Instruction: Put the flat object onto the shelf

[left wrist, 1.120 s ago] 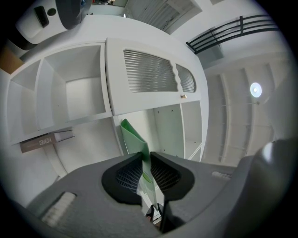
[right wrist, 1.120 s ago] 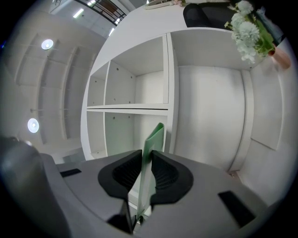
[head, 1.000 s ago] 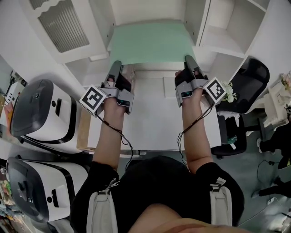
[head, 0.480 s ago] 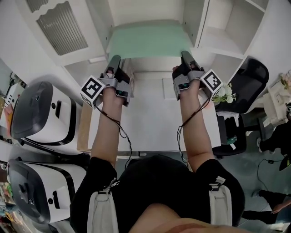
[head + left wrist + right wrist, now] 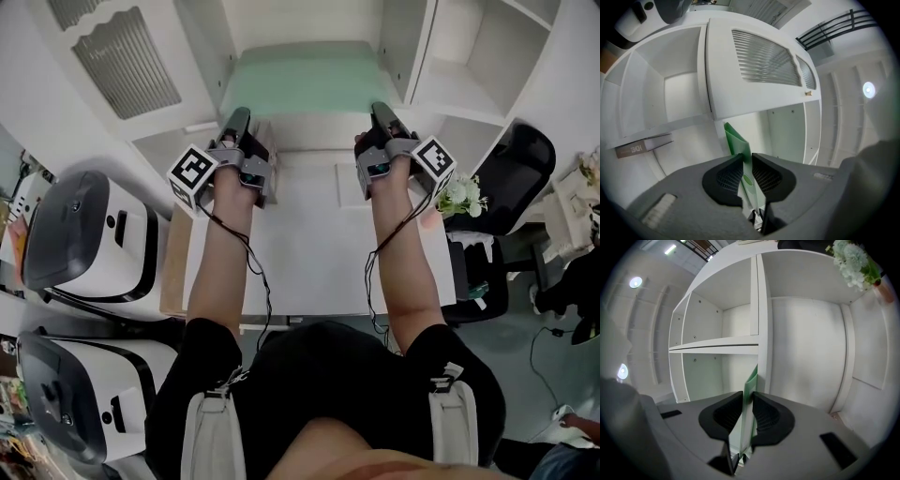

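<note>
Green sheet (image 5: 736,140) clamped edge-on between the pads of the left gripper (image 5: 746,158). The right gripper (image 5: 747,397) is likewise closed on the sheet's other near corner. The sheet extends forward from both sets of jaws, its far part inside the middle bay of the shelf (image 5: 397,49). Its near edge runs left to right between the grippers, just outside the bay mouth. Both hands stand equally near the shelf. The move ahead appears to be a level, even push straight into the bay.

White shelf unit (image 5: 412,56) over white table (image 5: 309,253); green sheet (image 5: 305,82) partly inside centre bay; book (image 5: 643,146) flat in side bay.
</note>
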{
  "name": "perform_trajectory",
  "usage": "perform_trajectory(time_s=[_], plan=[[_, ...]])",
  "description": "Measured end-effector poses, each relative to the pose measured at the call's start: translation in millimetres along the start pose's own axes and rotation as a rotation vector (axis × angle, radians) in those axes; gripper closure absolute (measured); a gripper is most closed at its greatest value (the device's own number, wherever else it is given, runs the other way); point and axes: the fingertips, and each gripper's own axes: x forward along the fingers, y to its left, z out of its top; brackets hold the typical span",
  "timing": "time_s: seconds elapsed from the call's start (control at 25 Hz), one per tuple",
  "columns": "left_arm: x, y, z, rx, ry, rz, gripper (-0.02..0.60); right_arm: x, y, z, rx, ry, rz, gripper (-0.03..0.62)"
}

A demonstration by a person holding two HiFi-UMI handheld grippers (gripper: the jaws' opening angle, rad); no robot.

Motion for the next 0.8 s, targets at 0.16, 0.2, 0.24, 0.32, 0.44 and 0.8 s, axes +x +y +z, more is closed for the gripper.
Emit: perform_trajectory(time_s=[0.16,0.2,0.24,0.32,0.44,0.8], plan=[[4.6,1.7,0.2,-0.004,0.006,-0.005,0.520,5.1,-1.7,4.1,-0.008,-0.002,0.001,0.530],[7.2,2.0,1.1,-0.003,0.006,-0.004,0.520,7.7,-2.3,4.7,-0.008,-0.002,0.000,0.530],[9.5,2.6,2.0,-0.002,0.006,-0.003,0.520,9.5,-3.2,5.1,-0.008,-0.001,-0.004,0.530],[12.8,4.6,4.5,-0.004,0.001,0.003,0.520,11.7,-4.5,3.7,-0.007,0.007,-0.009,0.530],[14.6,6.9,7.0,-0.009,-0.005,0.006,0.520,13.0,-5.5,2.6,-0.014,0.009,-0.012,0.528],[15.2,11.2,6.5,0.030,-0.002,0.032,0.483,13.6,-1.1,3.7,-0.112,0.000,-0.031,0.513]])
